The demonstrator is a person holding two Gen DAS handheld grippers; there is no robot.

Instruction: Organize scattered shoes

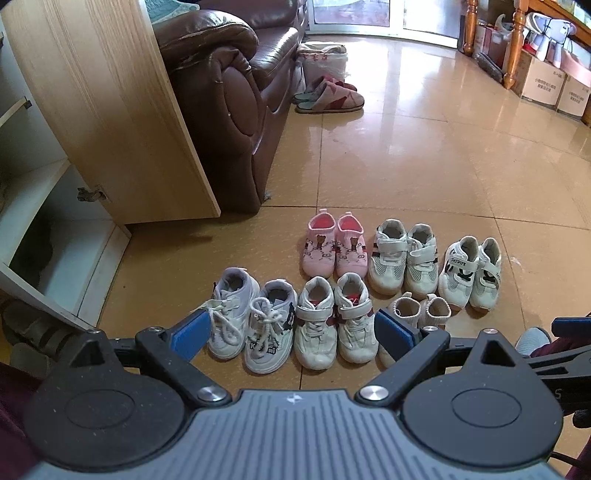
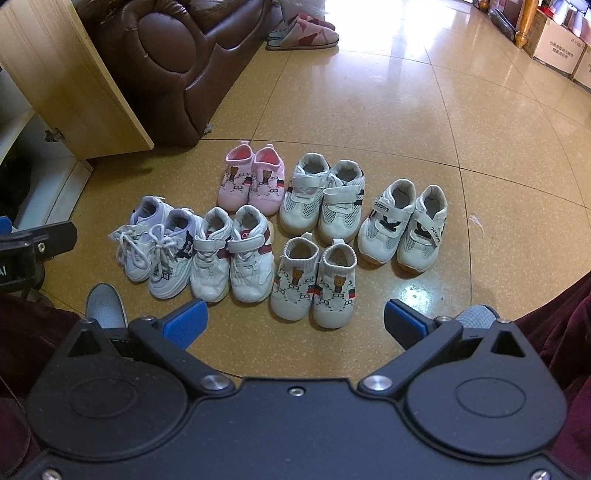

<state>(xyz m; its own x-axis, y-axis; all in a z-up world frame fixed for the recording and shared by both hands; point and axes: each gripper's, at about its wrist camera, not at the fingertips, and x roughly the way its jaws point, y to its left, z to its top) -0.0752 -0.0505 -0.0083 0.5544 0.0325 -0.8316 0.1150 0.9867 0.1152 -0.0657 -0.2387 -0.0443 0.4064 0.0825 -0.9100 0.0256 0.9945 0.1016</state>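
Note:
Several pairs of small children's shoes stand side by side on the tan tiled floor. In the back row are a pink pair [image 1: 335,245] [image 2: 252,180], a white mesh pair [image 1: 404,256] [image 2: 322,195] and a white strap pair [image 1: 471,271] [image 2: 403,223]. In the front row are a laced white pair [image 1: 253,319] [image 2: 159,245], a white and red pair [image 1: 335,321] [image 2: 232,254] and a cream knit pair [image 1: 421,312] [image 2: 316,282]. My left gripper [image 1: 293,334] is open and empty, above the front row. My right gripper [image 2: 295,323] is open and empty, just before the cream pair.
An open wooden cabinet door [image 1: 110,110] [image 2: 70,77] and white shelves [image 1: 55,229] stand at the left. A brown leather sofa [image 1: 229,92] [image 2: 173,55] is behind them. Slippers [image 1: 328,98] [image 2: 303,35] lie beside the sofa. Cardboard boxes [image 1: 543,81] sit at the far right.

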